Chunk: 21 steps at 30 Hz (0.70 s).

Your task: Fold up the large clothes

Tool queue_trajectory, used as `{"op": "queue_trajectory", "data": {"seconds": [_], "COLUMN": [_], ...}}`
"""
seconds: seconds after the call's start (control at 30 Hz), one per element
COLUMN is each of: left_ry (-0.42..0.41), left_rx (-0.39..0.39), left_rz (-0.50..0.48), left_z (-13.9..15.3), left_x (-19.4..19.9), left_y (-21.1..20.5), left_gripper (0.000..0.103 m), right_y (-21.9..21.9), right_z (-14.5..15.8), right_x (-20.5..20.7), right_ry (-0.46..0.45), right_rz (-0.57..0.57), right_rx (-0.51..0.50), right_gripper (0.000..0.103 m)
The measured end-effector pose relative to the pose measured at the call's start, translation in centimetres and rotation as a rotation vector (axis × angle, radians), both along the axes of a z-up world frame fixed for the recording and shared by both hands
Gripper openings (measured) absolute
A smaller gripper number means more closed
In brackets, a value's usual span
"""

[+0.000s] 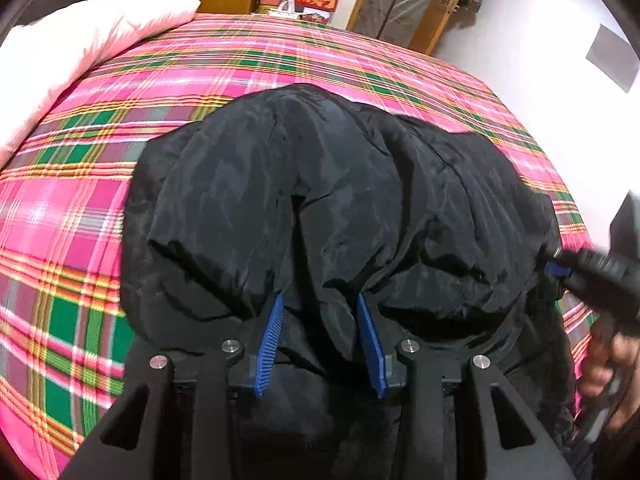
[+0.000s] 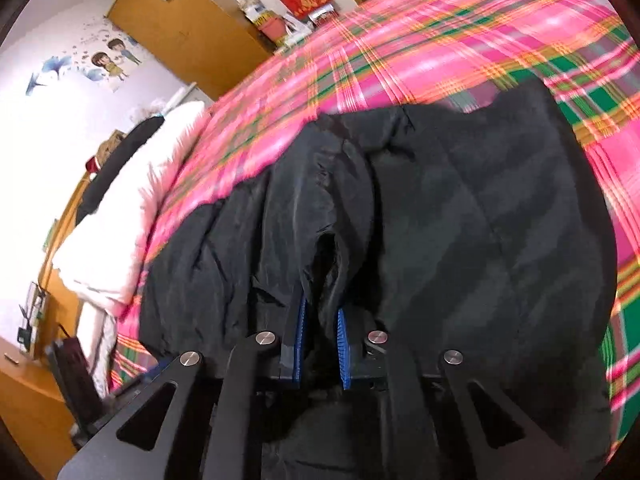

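1. The black padded jacket (image 1: 320, 200) lay bunched on the pink plaid bed (image 1: 80, 208), filling the middle of the left wrist view, its near hem gathered toward 6 o'clock.
2. The left gripper (image 1: 320, 344) was grasping a thick fold of the jacket's near edge, its blue pads (image 1: 270, 344) wide apart with fabric packed between them.
3. The right gripper (image 2: 322, 340) was clenched on a narrow pleat of the same edge, jaws nearly together with dark cloth pinched between them; in the left wrist view it showed at 3 o'clock, biting the jacket's right side, a hand (image 1: 608, 364) behind it.
4. A white pillow (image 1: 80, 48) sat at 10 o'clock on the bed, well apart from the jacket, and a wooden wardrobe (image 2: 180, 28) stood beyond the bed at 11 o'clock in the right wrist view.
5. Judged from this, the step in hand was the hem grasp ahead of a fold: both corners looked secured, and the fold itself was not yet made.
6. The next move probably called for lifting both grippers together and carrying the near edge toward 12 o'clock, keeping the 2 grips level so the puffy layers did not slide apart.
7. The risk: slick, bulky fabric could slip from the narrower right pinch.
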<state>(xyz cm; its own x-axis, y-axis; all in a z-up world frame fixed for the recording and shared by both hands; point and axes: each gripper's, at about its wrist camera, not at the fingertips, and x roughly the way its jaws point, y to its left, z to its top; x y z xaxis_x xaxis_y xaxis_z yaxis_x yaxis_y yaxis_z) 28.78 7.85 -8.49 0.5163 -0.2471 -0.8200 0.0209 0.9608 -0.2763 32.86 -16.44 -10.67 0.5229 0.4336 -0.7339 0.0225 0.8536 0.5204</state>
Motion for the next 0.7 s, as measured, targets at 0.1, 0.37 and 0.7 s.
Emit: {"op": "queue_trajectory", "data": {"seconds": [0.1, 0.37, 0.7], "left_ry": [-0.054, -0.261, -0.005], "left_rx": [-0.022, -0.034, 0.087], "left_rz": [0.014, 0.101, 0.133], "left_z": [1.8, 5.6, -1.0], "left_x": [-1.0, 0.2, 3.8], "left_y": [0.7, 2.0, 1.8], "left_gripper": [0.041, 0.041, 0.040], "right_y": [-0.1, 0.4, 0.2], "right_z": [-1.2, -0.7, 3.9], "right_x": [-0.5, 0.0, -2.7], "right_ry": [0.017, 0.015, -0.032], "right_rz": [-0.005, 0.018, -0.003], "right_rx": [-0.008, -0.052, -0.174], "right_gripper": [0.013, 0.015, 0.024]}}
